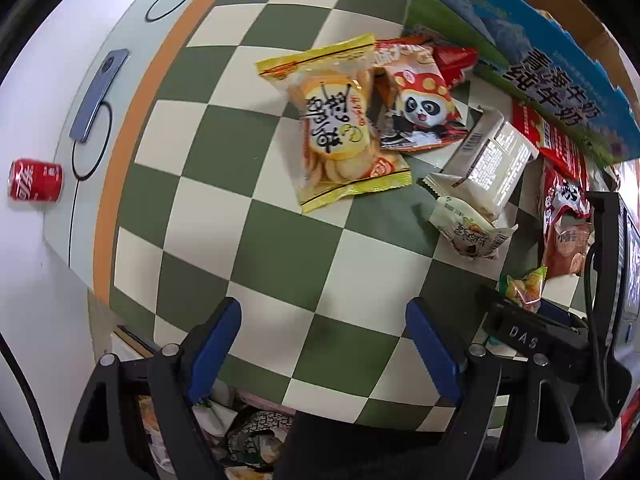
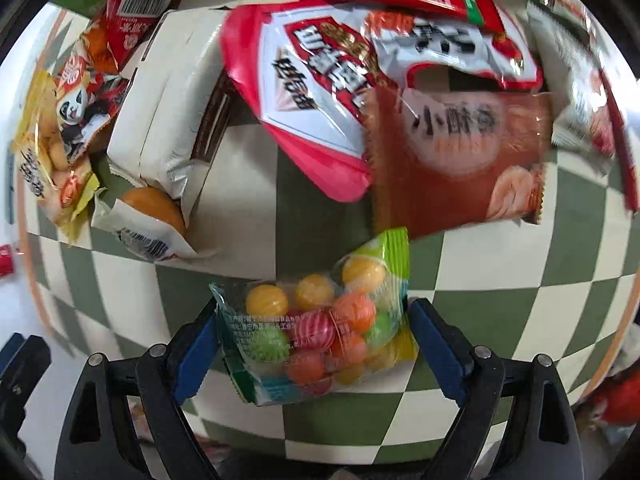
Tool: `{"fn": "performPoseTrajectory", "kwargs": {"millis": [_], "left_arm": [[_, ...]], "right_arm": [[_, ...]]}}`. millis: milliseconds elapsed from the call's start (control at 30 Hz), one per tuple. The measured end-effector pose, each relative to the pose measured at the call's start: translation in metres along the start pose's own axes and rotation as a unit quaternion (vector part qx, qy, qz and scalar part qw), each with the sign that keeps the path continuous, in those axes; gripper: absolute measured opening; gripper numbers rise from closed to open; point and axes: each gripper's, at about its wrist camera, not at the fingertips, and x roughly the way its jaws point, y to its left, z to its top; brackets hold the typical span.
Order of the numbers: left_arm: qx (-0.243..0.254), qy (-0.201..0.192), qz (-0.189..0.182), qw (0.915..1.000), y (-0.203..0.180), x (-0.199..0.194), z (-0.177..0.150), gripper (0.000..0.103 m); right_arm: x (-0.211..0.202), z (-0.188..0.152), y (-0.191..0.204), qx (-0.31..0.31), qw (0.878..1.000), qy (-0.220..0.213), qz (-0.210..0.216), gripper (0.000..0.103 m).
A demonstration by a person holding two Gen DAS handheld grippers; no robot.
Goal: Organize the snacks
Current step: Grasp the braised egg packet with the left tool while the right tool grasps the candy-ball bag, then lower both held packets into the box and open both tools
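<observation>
Between the right tool's (image 2: 313,334) spread blue pads sits a clear crinkly bag of coloured candy balls (image 2: 320,328) — light, slippery, best pinched mid-bag — while the left tool (image 1: 323,344) gapes empty.

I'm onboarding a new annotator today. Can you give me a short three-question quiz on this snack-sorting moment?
1. True or false: the left tool is holding a snack.
2. What sits between the fingers of the right tool?
A. soda can
B. bag of colourful candy balls
C. phone
3. Fill in: the red soda can lies on its ____ on the white surface, off the checkered cloth.

Key: 1 false, it is open and empty; 2 B; 3 side.
</observation>
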Motion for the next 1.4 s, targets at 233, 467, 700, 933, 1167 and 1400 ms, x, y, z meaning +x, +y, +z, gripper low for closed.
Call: {"fn": "performPoseTrajectory", "kwargs": {"millis": [233,467,700,933,1167,1400], "left_arm": [[0.035,0.02,-0.044,0.9982,-0.038,0.009,0.021,0.084],[-0.017,0.084,-0.138,0.9867,-0.057,0.035,0.052,0.084],[-0.035,0.132,-0.112,0.9844,-0.069,0.07,0.078,0.084],[0.019,0.127,-0.095,0.9872,-0.088,0.069,0.071,0.036],[0.057,0.095,-0.05,0.9926,-0.1,0.06,0.045,0.035],[0.053,0.075,-0.062,0.9938,-0.084,0.037,0.018,0.035]], "right_arm": [[-0.001,-0.018,-0.008,-0.012,1.0,-0.018,-0.009,0.065],[-0.003,-0.024,-0.043,0.032,0.999,-0.015,0.023,0.063],[0.002,-0.023,-0.048,0.062,0.997,-0.01,0.035,0.063],[-0.003,-0.024,-0.052,0.068,0.997,-0.01,0.038,0.063],[-0.008,-0.019,-0.065,0.078,0.996,-0.009,0.045,0.063],[-0.034,-0.011,-0.075,0.08,0.994,-0.016,0.072,0.063]]}}
